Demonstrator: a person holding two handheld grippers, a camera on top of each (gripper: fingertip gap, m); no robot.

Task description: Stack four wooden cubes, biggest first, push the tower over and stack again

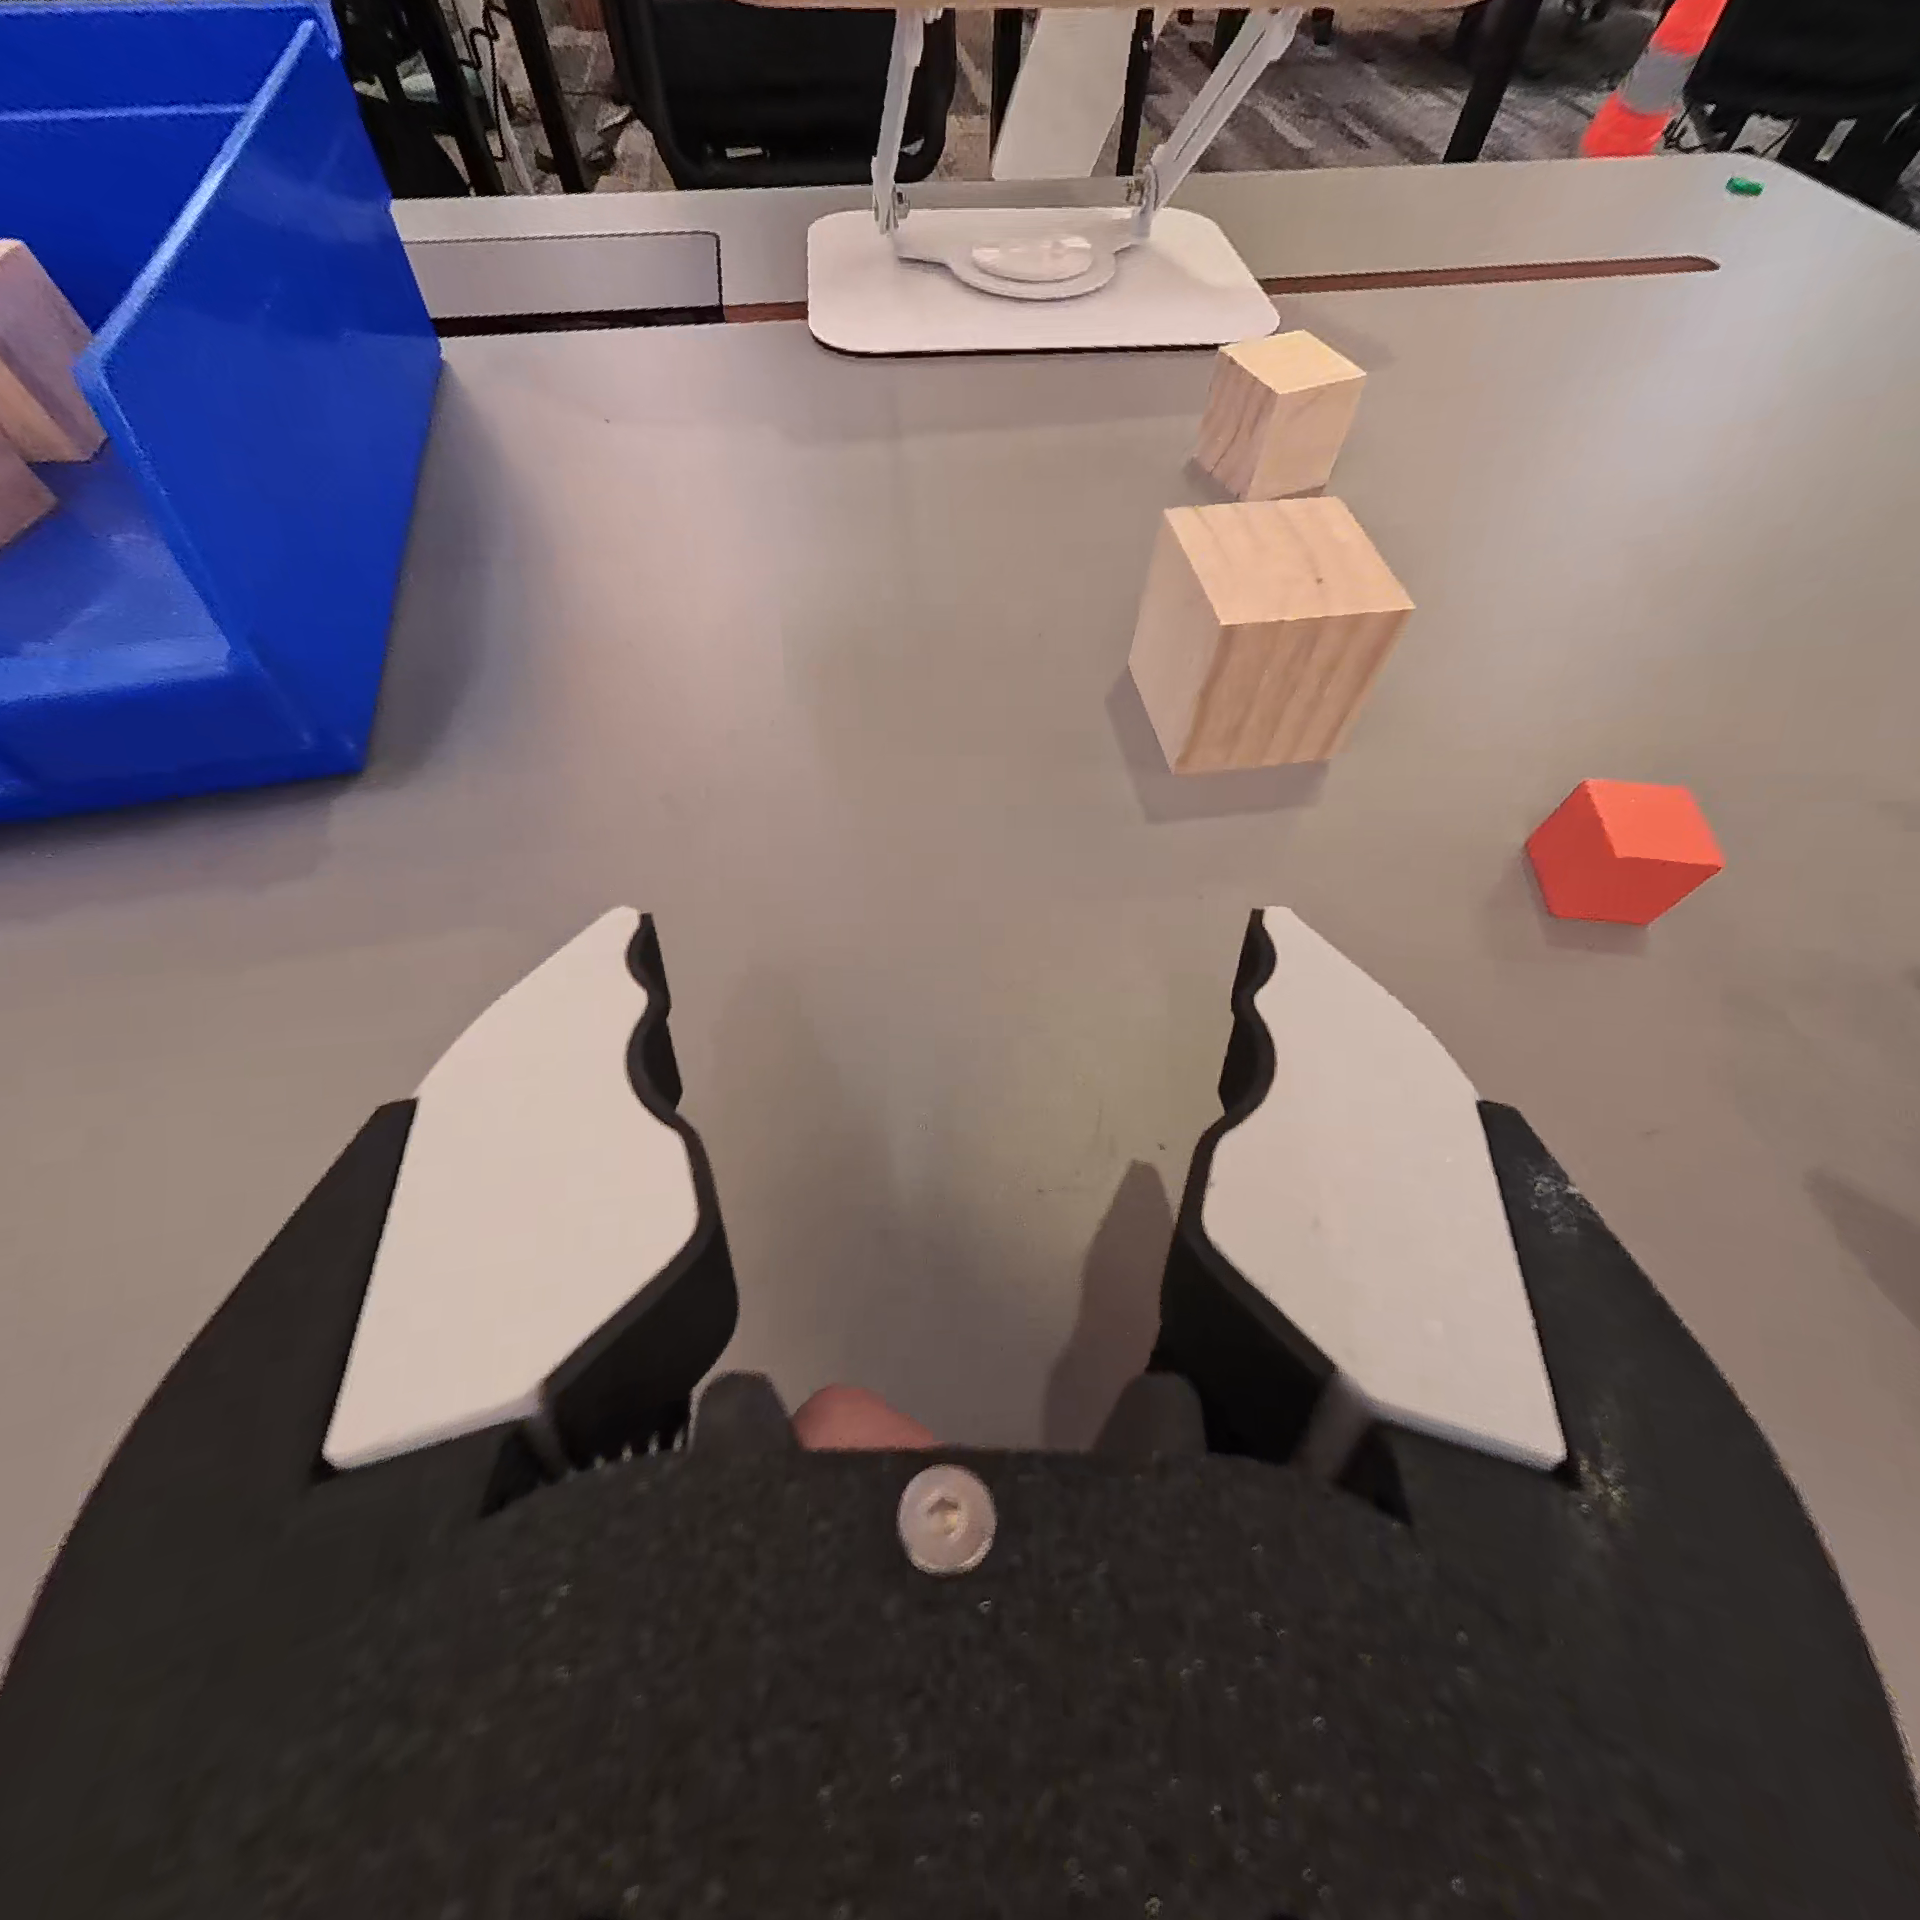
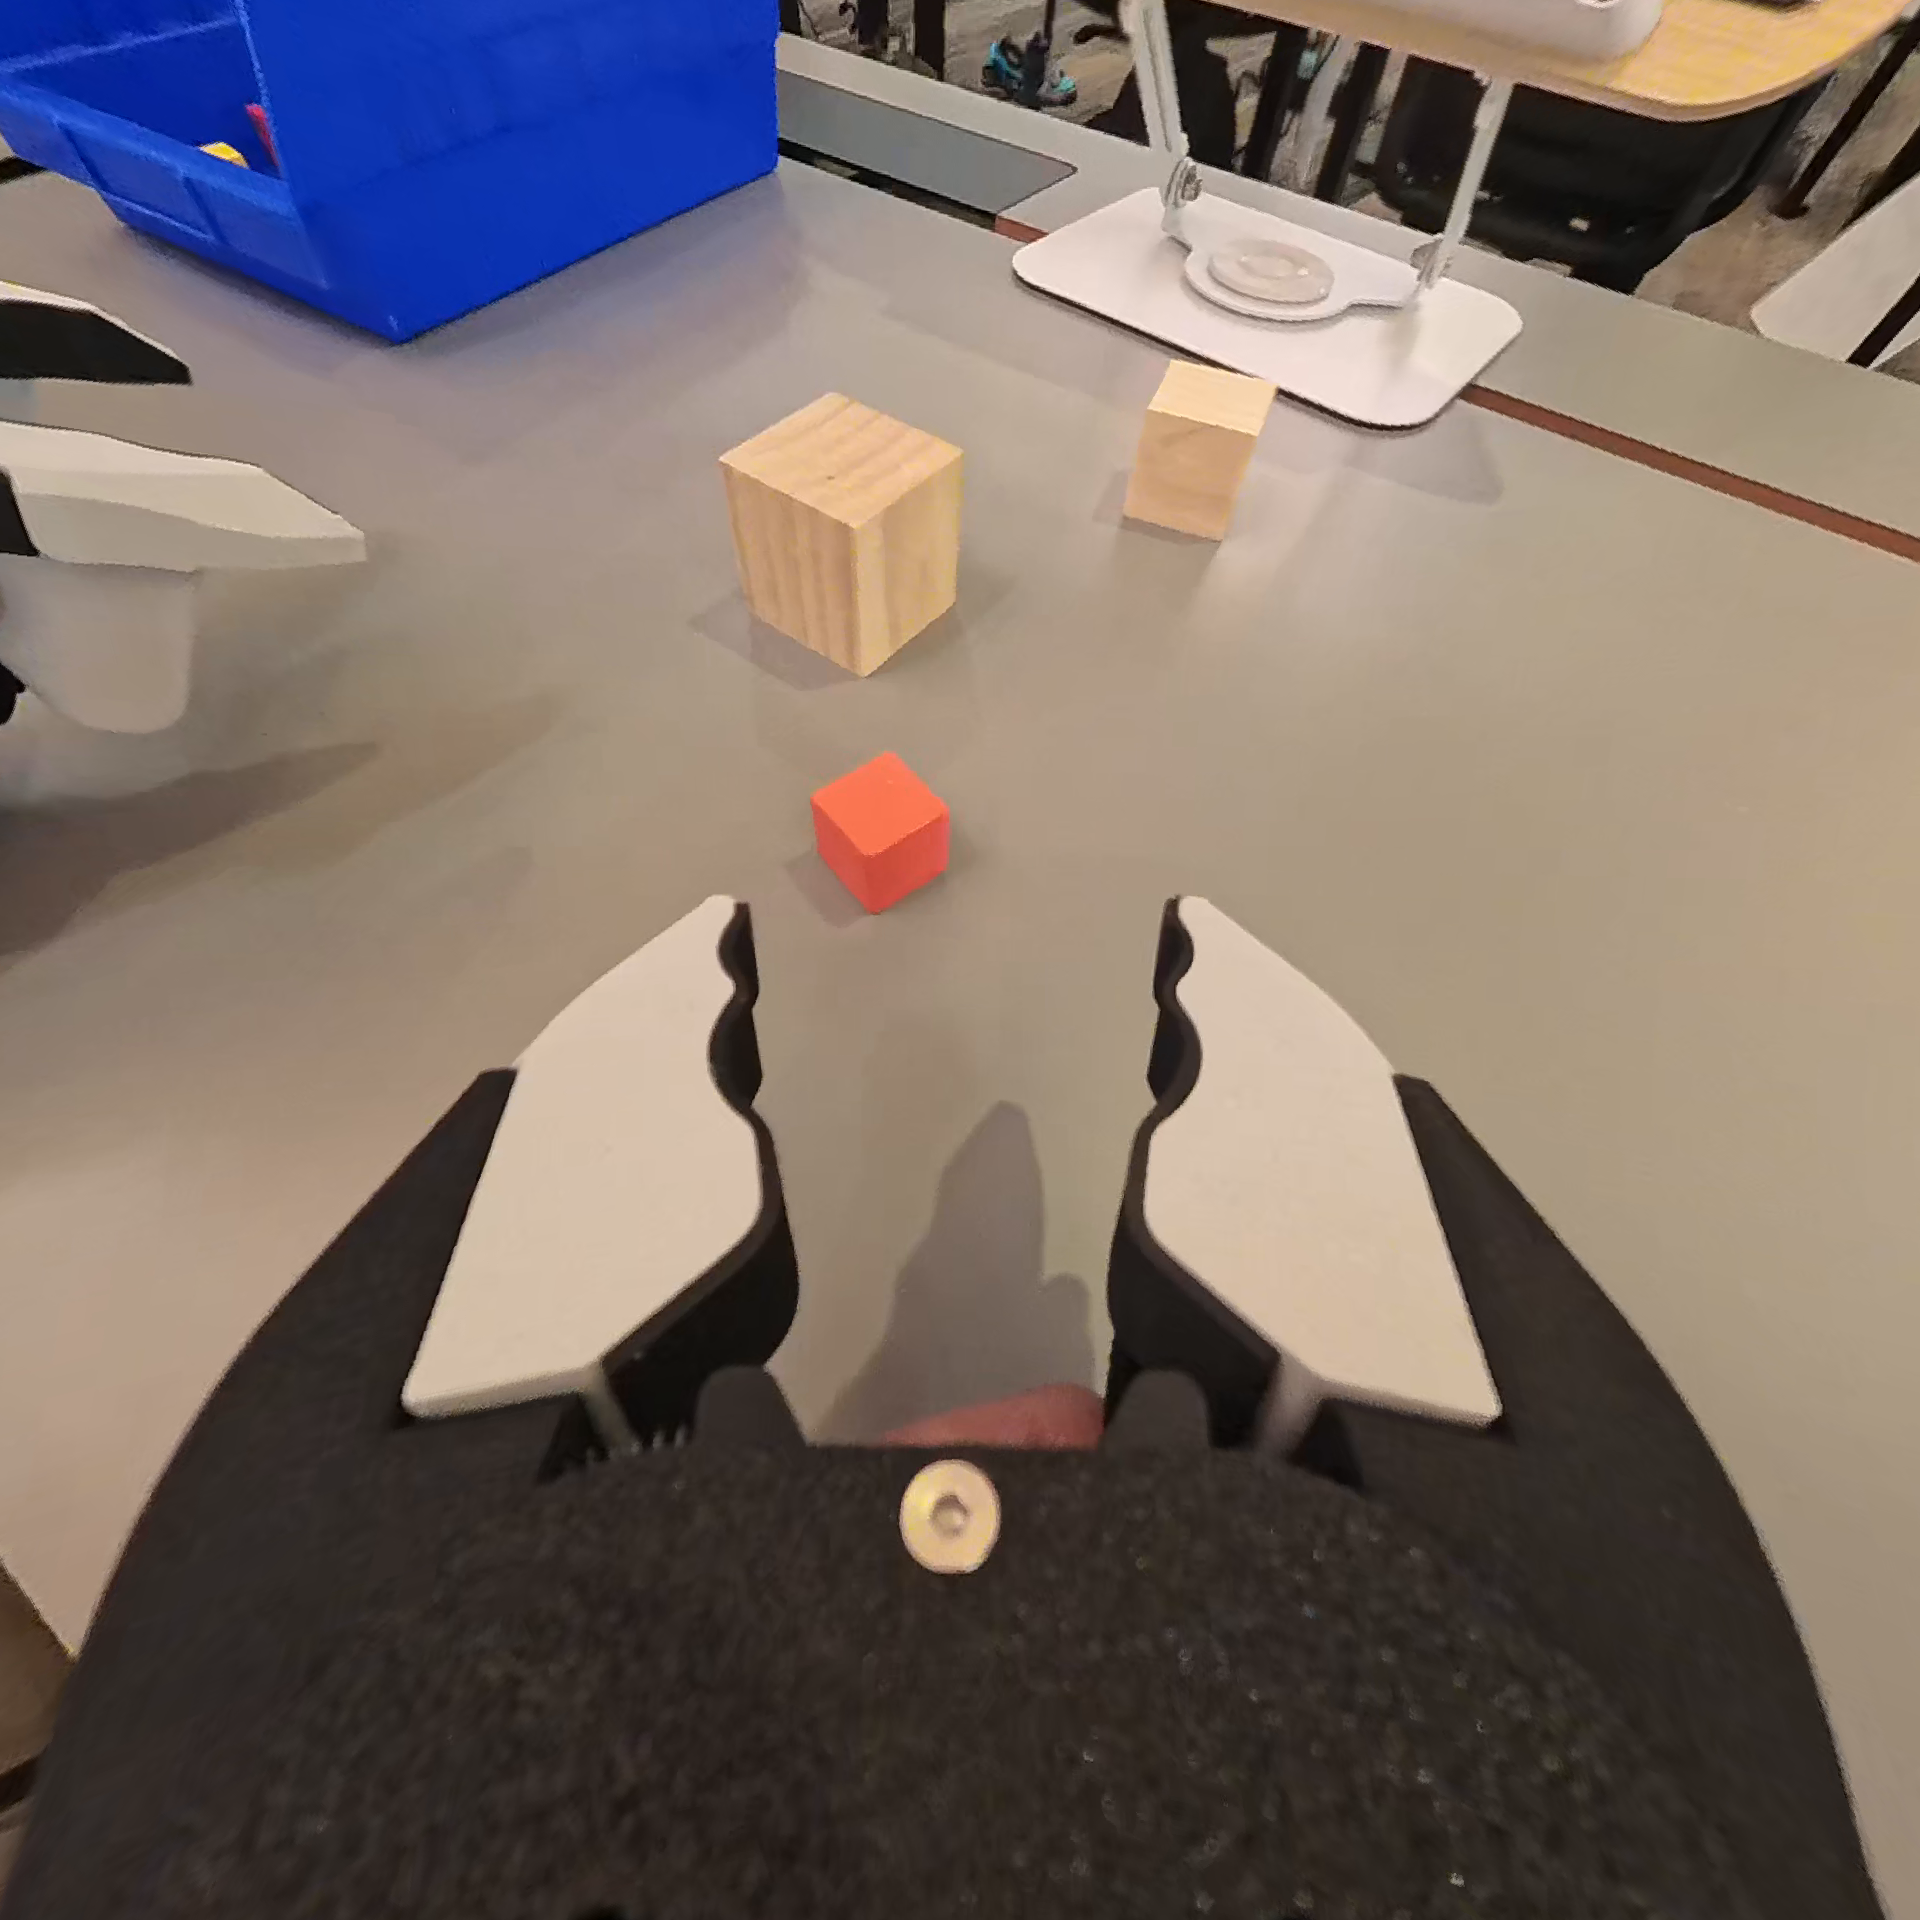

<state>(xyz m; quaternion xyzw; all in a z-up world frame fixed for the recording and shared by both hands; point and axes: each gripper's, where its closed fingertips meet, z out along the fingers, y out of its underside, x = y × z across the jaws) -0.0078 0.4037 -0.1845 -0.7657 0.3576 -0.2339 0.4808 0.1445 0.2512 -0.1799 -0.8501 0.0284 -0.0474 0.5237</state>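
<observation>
Hovering with each gripper, left point(image 1: 945, 925) and right point(image 2: 956, 914), spread empty, you risk nudging the orange cube point(image 2: 881, 831) if you reach for the big cube point(image 2: 844, 530).

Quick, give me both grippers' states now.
Left gripper: open, holding nothing.
Right gripper: open, holding nothing; orange cube just ahead.

Each camera sits behind its own tongs, looking forward and down at the grey surface point(image 1: 831, 623) from close above. Both views share the large wooden cube point(image 1: 1268, 634) point(image 2: 844, 530): at 1 o'clock in the left wrist view, 12 o'clock in the right.
</observation>
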